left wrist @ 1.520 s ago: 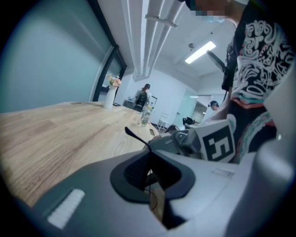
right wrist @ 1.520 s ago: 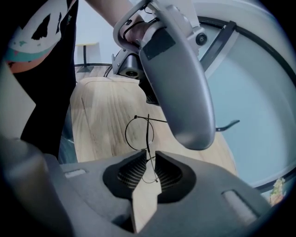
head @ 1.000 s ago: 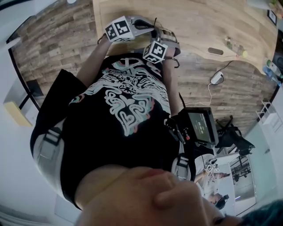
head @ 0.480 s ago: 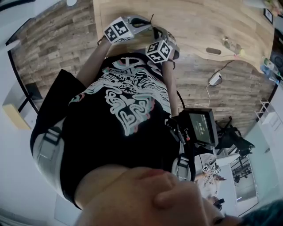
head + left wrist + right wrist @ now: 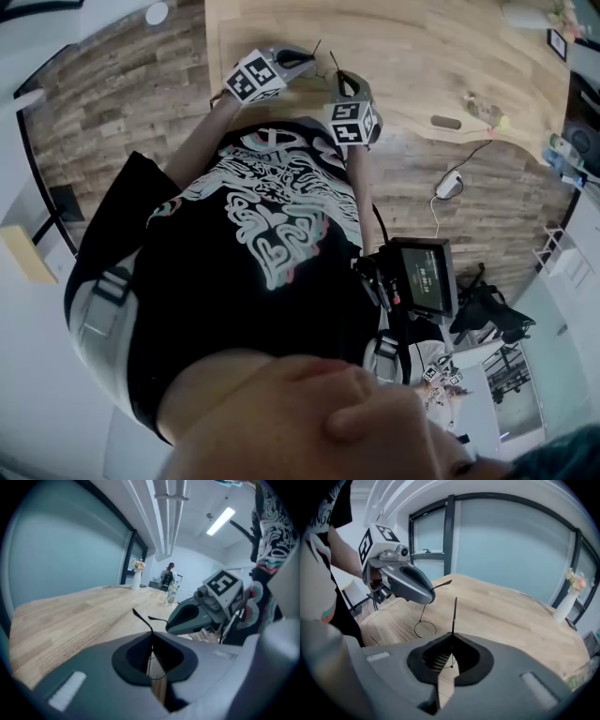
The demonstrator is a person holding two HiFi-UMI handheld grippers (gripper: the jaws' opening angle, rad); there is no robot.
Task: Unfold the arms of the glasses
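Thin black wire glasses hang between my two grippers over the wooden table (image 5: 422, 56). The left gripper (image 5: 151, 637) is shut on one arm, whose curved tip (image 5: 139, 617) pokes out past the jaws. My right gripper (image 5: 452, 641) is shut on the other arm (image 5: 454, 612), which stands up straight from its jaws. In the right gripper view a round lens rim (image 5: 425, 629) dangles below the left gripper (image 5: 405, 584). From the head view, the left gripper (image 5: 295, 58) and right gripper (image 5: 349, 86) sit close together near the table's front edge.
A white vase with flowers (image 5: 566, 603) and a bottle (image 5: 171, 592) stand at the table's far end. A small dark object (image 5: 445, 122) lies near the curved edge. A white device on a cable (image 5: 450, 184) lies on the plank floor. A person (image 5: 167, 576) stands far behind.
The two grippers have drawn slightly apart, the right one moving rightward. The arm tips now stick out separately between them.
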